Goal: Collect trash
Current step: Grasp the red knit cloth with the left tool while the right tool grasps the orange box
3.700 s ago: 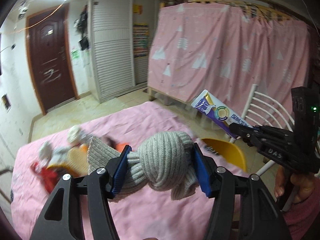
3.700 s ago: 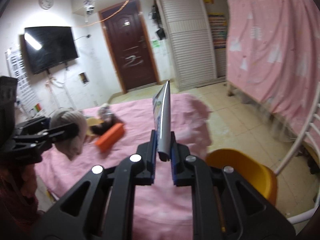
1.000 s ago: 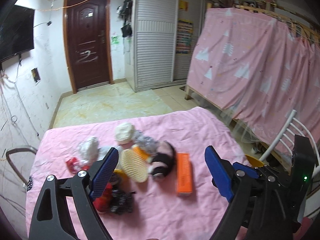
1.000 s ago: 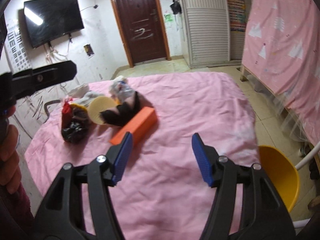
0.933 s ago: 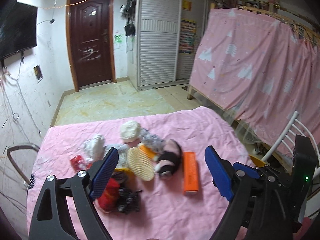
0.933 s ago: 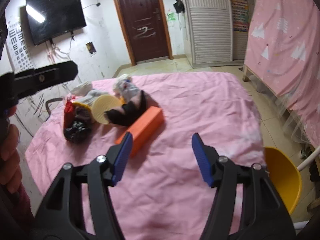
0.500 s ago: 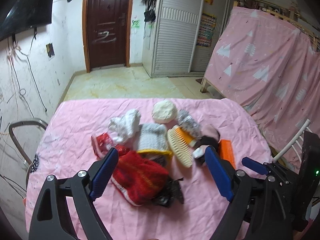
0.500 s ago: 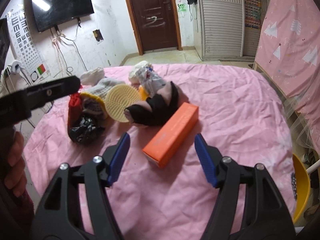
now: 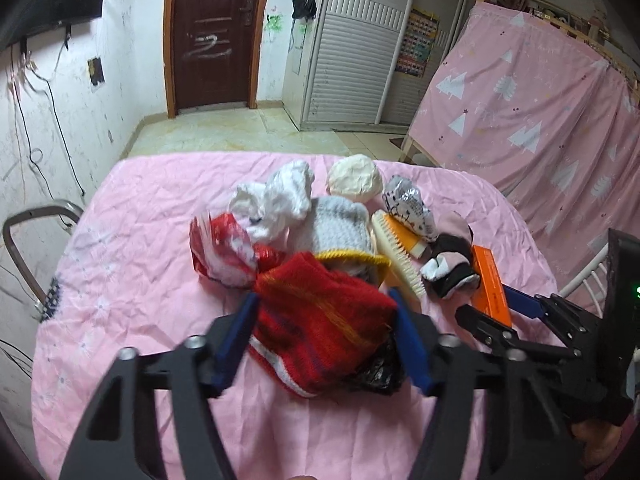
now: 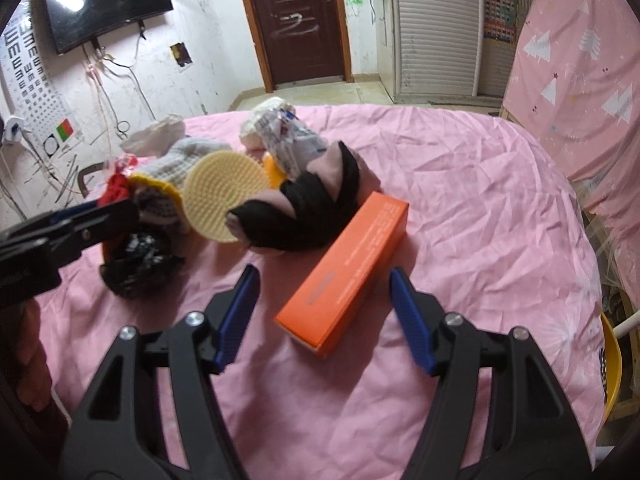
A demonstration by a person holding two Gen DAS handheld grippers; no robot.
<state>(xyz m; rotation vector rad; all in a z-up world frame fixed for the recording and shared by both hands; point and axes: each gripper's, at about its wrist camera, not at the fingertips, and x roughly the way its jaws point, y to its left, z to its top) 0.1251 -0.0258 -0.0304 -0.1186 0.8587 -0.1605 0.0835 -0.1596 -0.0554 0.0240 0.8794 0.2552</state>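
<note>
A heap of items lies on the pink-covered table (image 9: 132, 280). My left gripper (image 9: 324, 340) is open, its blue pads on either side of a red knitted hat (image 9: 320, 320); a black plastic bag (image 9: 376, 368) lies under the hat's right edge. My right gripper (image 10: 324, 316) is open, its pads straddling the near end of an orange box (image 10: 348, 268). The orange box also shows in the left wrist view (image 9: 490, 284), with the right gripper (image 9: 500, 316) over it. Red-white wrapper (image 9: 220, 248), white tissue (image 9: 276, 200) and silver wrapper (image 9: 408, 208) lie in the heap.
A grey knit hat (image 9: 340, 228), a cream brush (image 10: 224, 196), a black-and-pink sock (image 10: 312, 208) and a cream ball (image 9: 354, 178) lie in the heap. A yellow bin (image 10: 612, 372) stands off the table's right edge. A chair frame (image 9: 24, 240) is at left.
Both grippers dropped the grey hat and the toothpaste box seen earlier, opened, and came down toward the heap. The left now brackets the red hat and has narrowed; the right brackets the orange box.
</note>
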